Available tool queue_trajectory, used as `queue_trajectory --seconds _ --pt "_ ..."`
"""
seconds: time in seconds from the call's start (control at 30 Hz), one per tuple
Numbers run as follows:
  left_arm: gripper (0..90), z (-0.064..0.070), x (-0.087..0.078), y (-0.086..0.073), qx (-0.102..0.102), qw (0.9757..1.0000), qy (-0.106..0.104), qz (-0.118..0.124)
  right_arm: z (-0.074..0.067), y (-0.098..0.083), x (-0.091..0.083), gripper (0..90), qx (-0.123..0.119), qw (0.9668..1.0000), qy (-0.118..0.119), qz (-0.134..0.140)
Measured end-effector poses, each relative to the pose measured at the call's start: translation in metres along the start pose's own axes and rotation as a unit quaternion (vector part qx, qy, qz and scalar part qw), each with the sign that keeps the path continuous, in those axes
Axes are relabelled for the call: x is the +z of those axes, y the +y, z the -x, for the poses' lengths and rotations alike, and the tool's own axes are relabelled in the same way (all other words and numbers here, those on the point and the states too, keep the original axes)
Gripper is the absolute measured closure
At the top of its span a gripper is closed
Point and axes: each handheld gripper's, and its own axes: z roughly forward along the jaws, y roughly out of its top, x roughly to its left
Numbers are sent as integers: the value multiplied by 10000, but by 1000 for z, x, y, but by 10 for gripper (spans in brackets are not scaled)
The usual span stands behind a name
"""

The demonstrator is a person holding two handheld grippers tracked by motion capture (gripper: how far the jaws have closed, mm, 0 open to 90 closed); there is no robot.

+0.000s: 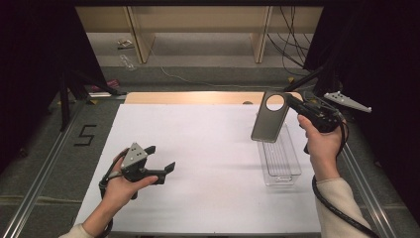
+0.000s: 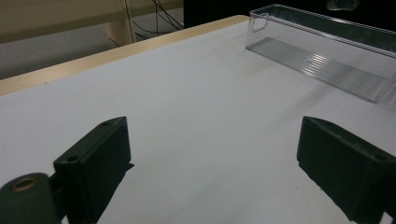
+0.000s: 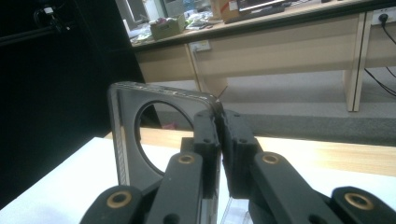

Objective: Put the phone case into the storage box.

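A dark grey phone case (image 1: 270, 118) with a round camera hole hangs in the air above the far end of a clear plastic tray (image 1: 280, 157). My right gripper (image 1: 289, 101) is shut on the case's top corner; in the right gripper view the case (image 3: 135, 144) stands on edge, pinched between the two black fingers (image 3: 238, 140). My left gripper (image 1: 161, 158) rests low over the white table at the near left, open with nothing between its fingers (image 2: 98, 163). The tray (image 2: 322, 56) lies far to the right in the left gripper view.
A white sheet (image 1: 208, 163) covers the table, with a wooden strip (image 1: 198, 97) along its far edge. Metal rails (image 1: 44, 168) run along both sides. Beyond the table are wooden furniture legs and loose cables (image 1: 292, 44) on the floor.
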Motion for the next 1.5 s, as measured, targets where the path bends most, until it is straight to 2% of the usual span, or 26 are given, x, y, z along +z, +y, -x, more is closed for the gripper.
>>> queue_trajectory --seconds 1.5 --pt "96 -1 0 0 -5 10000 -3 -3 8 3 -6 855 -46 9998 -189 68"
